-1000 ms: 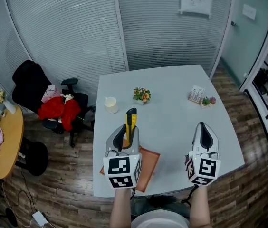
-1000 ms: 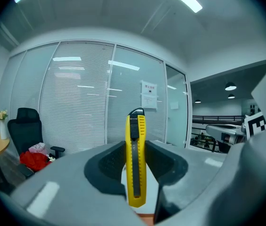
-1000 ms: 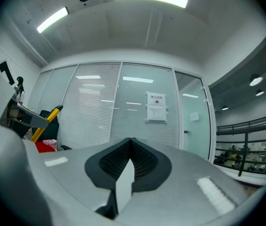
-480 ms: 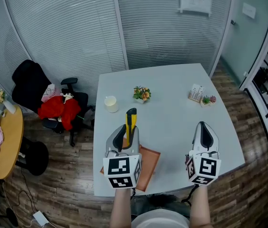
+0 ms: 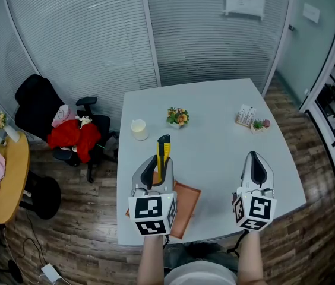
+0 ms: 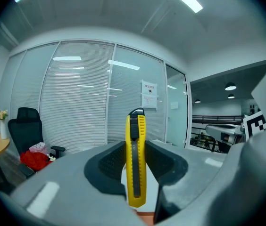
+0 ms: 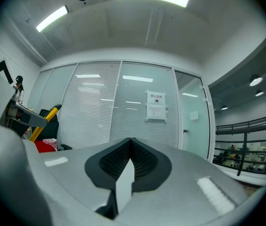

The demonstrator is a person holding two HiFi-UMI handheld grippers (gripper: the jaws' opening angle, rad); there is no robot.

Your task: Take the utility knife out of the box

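Observation:
The yellow utility knife has a black slider and stands upright, clamped between the jaws of my left gripper. It is held above the flat orange box at the white table's front left. In the left gripper view the utility knife rises between the dark pads, and a sliver of the orange box shows below. My right gripper hovers over the table's front right, its jaws shut with nothing between them. The right gripper view has the right gripper's pads pressed together and the utility knife far left.
A white cup, a small flower pot and a card stand with a tiny plant sit further back on the white table. A black chair with red clothing and a round wooden table stand to the left.

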